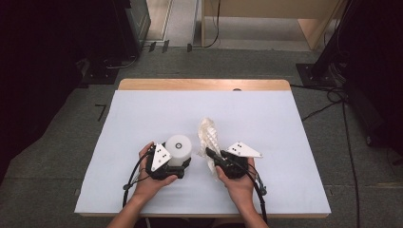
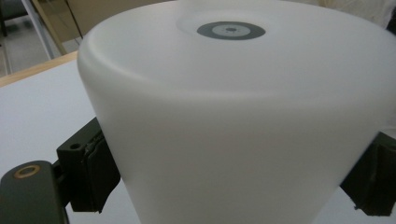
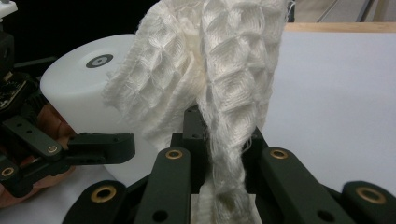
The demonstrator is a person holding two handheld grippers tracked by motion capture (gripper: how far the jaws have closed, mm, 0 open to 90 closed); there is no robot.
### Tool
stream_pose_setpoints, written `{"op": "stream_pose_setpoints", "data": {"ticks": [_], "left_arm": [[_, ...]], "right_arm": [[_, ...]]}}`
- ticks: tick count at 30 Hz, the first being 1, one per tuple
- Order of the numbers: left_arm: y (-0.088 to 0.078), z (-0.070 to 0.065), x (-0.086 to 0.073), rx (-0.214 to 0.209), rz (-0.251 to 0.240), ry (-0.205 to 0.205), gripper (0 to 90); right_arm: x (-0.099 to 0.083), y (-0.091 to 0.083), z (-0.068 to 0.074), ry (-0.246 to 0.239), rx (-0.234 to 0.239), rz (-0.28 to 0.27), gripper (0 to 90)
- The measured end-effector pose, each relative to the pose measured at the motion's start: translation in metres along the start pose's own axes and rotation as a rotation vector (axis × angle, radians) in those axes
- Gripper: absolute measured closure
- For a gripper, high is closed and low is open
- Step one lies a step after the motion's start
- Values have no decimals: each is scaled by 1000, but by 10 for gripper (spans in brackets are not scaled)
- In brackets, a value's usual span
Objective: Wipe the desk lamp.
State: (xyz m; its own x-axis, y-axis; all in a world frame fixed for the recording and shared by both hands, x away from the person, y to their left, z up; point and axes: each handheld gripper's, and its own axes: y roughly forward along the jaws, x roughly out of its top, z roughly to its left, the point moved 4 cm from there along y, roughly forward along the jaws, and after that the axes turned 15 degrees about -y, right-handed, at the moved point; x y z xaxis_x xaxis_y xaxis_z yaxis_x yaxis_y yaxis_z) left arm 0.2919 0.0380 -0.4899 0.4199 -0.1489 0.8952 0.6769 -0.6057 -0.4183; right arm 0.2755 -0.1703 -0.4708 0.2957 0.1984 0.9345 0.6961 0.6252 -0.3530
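Left gripper jaws clamped on white cup at tabletop 6 o'clock, right gripper jaws pinched shut on waffle cloth at cup's 3 o'clock; keep cup steady, wipe gently.

White waffle-weave cloth, plain white cup

White plastic cup, matte, upside down on the desk, wider end down, grey ring mark on its flat top; near edge, left of centre, pinched at its sides by the left gripper's fingers. White waffle-weave cloth, crumpled and bunched, standing up off the desk just right of the cup, its lower end pinched between the right gripper's fingers.
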Motion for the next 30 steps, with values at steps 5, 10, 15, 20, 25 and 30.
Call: {"op": "stream_pose_setpoints", "data": {"ticks": [5,10,15,20,25,30], "left_arm": [[-2,5,0,-3,10,-53,54],[-2,-2,-5,69,8,-59,50],[1,-7,-7,169,32,-65,60],[-1,-6,-5,125,27,-90,85],[-6,5,1,23,23,-157,88],[-24,3,21,-95,-59,-158,89]], "right_arm": [[0,-3,-6,7,-13,-4,794],[-2,-5,-14,21,-32,-3,793],[-4,-7,-19,31,-43,-2,793],[-6,-6,-20,29,-42,6,793],[-9,-3,-18,26,-36,18,793],[-12,2,-13,6,-33,46,793]]}}
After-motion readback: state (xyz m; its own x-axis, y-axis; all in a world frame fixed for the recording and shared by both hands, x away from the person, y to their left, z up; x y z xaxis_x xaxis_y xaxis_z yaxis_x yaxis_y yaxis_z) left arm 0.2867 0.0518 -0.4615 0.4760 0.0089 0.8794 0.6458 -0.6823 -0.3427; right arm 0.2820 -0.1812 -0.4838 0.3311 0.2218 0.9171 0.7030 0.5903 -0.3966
